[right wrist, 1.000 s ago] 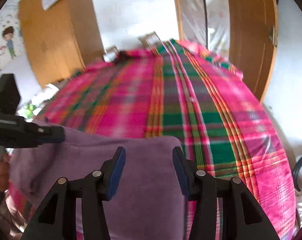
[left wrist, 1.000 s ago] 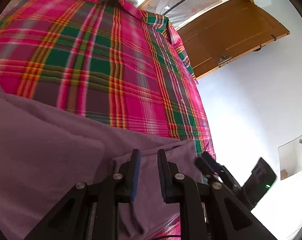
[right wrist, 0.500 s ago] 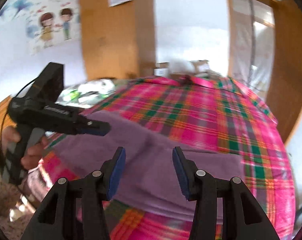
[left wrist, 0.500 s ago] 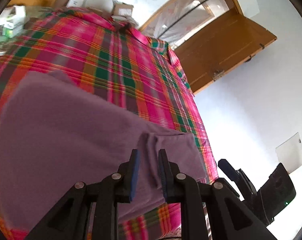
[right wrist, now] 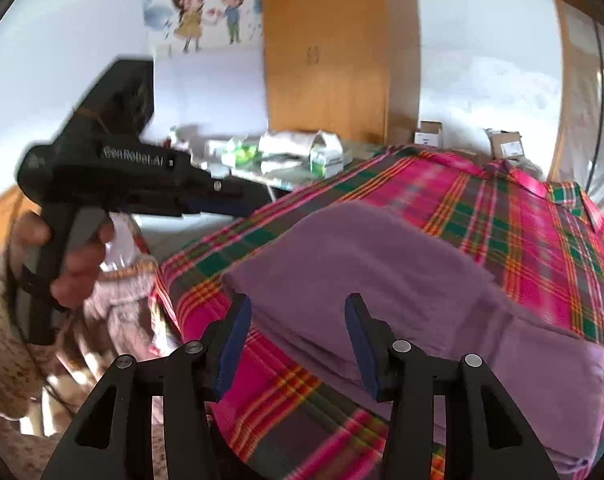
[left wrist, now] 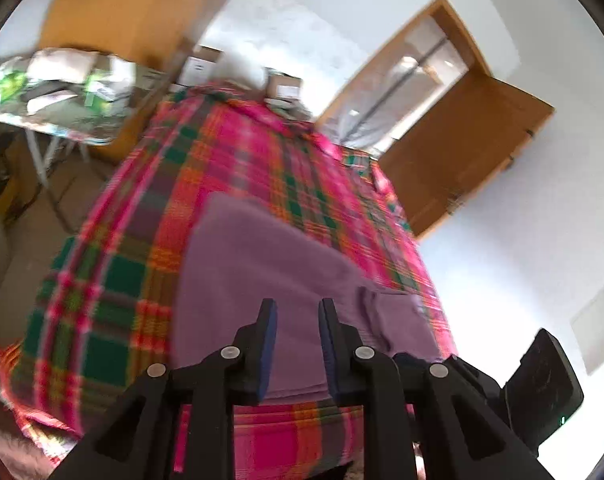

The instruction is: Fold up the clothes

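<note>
One purple garment (left wrist: 286, 280) lies folded on the bed's plaid blanket (left wrist: 114, 312), near the blanket's foot edge, in layers stacked one on another; a looser flap of it trails toward the blanket's door-side edge. I count two tools: my left hand-held gripper (left wrist: 298, 344) sits above the garment's near edge with its fingers a narrow gap apart and nothing between them, and my right hand-held gripper (right wrist: 298, 344) floats over the garment's near corner, fingers spread wide, also holding nothing. From the right wrist view my left hand (right wrist: 68, 256) shows wrapped round the left tool's handle, off the blanket's side edge, clear of the cloth.

Beyond the blanket's far end stand two small cardboard boxes (right wrist: 505, 142) against the white wall. Beside the blanket's left side, one counter (left wrist: 58, 124) carries a jumble of white and green packets. One tall wooden wardrobe (right wrist: 341, 48) rises behind that counter, and one open wooden door (left wrist: 465, 152) stands off the blanket's far right corner. Nothing lies on the garment itself
</note>
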Motion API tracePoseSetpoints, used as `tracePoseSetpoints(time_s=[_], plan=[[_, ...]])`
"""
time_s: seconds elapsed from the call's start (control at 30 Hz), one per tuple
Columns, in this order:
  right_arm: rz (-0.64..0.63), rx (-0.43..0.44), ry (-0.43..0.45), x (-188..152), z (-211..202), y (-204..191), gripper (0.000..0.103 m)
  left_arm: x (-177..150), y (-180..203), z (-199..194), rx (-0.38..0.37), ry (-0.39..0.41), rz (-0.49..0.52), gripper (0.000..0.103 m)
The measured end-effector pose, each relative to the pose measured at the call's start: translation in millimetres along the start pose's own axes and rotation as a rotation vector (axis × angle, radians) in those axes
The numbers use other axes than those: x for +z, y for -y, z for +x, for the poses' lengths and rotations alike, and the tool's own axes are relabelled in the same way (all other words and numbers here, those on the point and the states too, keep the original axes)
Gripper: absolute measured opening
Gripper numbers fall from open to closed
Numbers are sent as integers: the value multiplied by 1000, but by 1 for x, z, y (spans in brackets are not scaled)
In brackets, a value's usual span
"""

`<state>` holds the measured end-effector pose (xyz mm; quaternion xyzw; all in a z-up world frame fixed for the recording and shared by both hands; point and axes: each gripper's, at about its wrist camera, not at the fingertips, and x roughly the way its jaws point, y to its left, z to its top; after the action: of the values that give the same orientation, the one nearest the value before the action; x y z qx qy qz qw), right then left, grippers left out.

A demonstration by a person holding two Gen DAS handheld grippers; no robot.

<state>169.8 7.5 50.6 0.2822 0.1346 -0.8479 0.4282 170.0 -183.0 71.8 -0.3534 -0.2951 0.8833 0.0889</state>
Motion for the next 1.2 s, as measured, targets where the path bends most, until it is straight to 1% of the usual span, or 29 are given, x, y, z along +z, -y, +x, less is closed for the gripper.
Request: tracePoseSetpoints(time_s=[0.1, 0.17, 0.33, 0.47, 0.57, 0.63, 0.73, 0.83, 0.9, 0.93, 0.97, 1.0, 1.07, 1.13, 1.2], plan=[[-24, 15, -30, -2, 25, -14, 51, -3, -19, -1, -7, -2, -57, 21], [-26, 23, -49, -1, 40, -20, 51, -3, -29, -1, 18, -10, -80, 21], [-47, 31, -46, 4, 66, -39, 51, 0, -44, 3, 38, -26, -97, 21], [-77, 22, -71, 6, 84, -52, 51, 5, -58, 13, 32, -30, -133, 21], [-88, -3, -82, 6, 96, -58, 51, 5, -69, 23, -3, -49, -157, 22], [-80, -14, -97, 6, 103, -58, 51, 6, -73, 26, -6, -51, -178, 22], [-84, -55, -107, 5, 114, -58, 51, 10, -74, 32, -22, -67, -166, 27], [-84, -85, -114, 4, 119, -58, 51, 14, -76, 37, -25, -65, -178, 27], [-83, -112, -118, 4, 123, -57, 51, 16, -76, 42, -73, -69, -167, 28], [-76, -118, -124, 3, 125, -56, 51, 17, -77, 44, -107, -71, -171, 31], [-69, -118, -121, 3, 125, -55, 51, 17, -79, 46, -144, -72, -178, 31], [-63, -117, -119, 2, 125, -53, 51, 16, -81, 47, -154, -64, -187, 31], [-57, -120, -117, 1, 125, -51, 51, 15, -83, 50, -147, -50, -202, 32], [-55, -127, -118, 0, 126, -49, 51, 14, -86, 56, -147, -72, -219, 32], [-49, -141, -113, -1, 126, -48, 45, 13, -87, 58, -123, -81, -224, 32]])
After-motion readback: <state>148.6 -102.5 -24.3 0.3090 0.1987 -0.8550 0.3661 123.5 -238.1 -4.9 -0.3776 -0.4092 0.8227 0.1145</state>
